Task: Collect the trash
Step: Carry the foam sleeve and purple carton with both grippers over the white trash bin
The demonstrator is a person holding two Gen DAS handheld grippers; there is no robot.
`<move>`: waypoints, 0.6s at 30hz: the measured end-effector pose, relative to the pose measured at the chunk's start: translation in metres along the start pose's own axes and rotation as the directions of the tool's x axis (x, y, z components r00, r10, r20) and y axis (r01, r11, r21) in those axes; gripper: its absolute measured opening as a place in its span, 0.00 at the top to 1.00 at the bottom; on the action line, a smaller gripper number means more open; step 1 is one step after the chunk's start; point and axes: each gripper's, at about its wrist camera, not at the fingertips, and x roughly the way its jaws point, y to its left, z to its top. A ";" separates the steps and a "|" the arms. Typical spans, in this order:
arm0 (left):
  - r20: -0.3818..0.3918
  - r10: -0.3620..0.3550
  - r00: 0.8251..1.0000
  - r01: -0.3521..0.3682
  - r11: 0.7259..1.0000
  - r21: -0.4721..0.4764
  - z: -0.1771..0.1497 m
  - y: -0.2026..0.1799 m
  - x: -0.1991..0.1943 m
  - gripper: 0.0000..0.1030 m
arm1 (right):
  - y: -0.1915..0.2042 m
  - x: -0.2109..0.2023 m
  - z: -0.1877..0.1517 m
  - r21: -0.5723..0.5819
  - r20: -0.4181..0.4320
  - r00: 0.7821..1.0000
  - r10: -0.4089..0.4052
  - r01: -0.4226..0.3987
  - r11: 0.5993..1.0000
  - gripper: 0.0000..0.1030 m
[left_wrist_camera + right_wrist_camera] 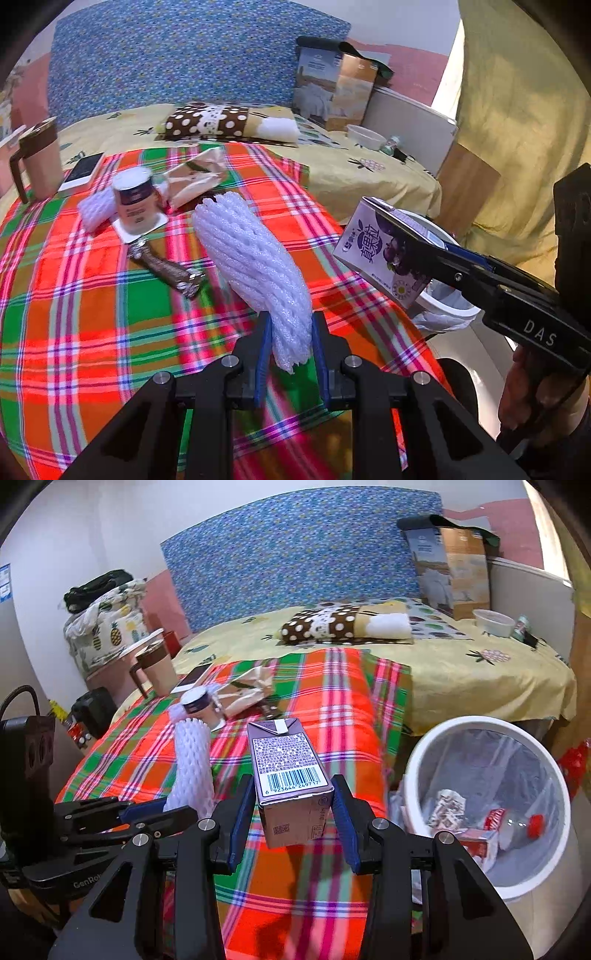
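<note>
Only the right wrist view looks into the white bin (484,731) beside the plaid cloth (332,709), while the right gripper (293,814) clamps the purple carton (290,771) and the left gripper (290,354) pinches the white foam net (251,254) above the cloth.

Right gripper (391,236) body: we are reading "DAS".
Left gripper (177,805) body: we are seeing "GenRo", cut off.
Purple carton (291,775) barcode: we are reading, perhaps, "6 923644 249717".

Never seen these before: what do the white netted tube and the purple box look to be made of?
White netted tube: likely soft foam mesh, matte, squashed where the pads pinch it. Purple box: seemingly coated paperboard carton, slight sheen, with folded seams and a printed barcode.
</note>
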 end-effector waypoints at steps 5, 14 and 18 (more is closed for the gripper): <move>-0.011 -0.026 1.000 0.027 0.999 0.034 0.006 -0.017 0.011 0.79 | -0.019 -0.010 -0.002 0.034 0.015 0.999 -0.036 0.035 0.999 0.58; -0.032 -0.083 0.996 0.086 0.990 0.108 0.019 -0.056 0.034 0.79 | -0.054 -0.030 -0.008 0.102 0.037 0.992 -0.117 0.113 0.988 0.58; -0.043 -0.113 0.993 0.118 0.983 0.141 0.025 -0.075 0.045 0.79 | -0.071 -0.038 -0.012 0.139 0.044 0.987 -0.158 0.150 0.979 0.58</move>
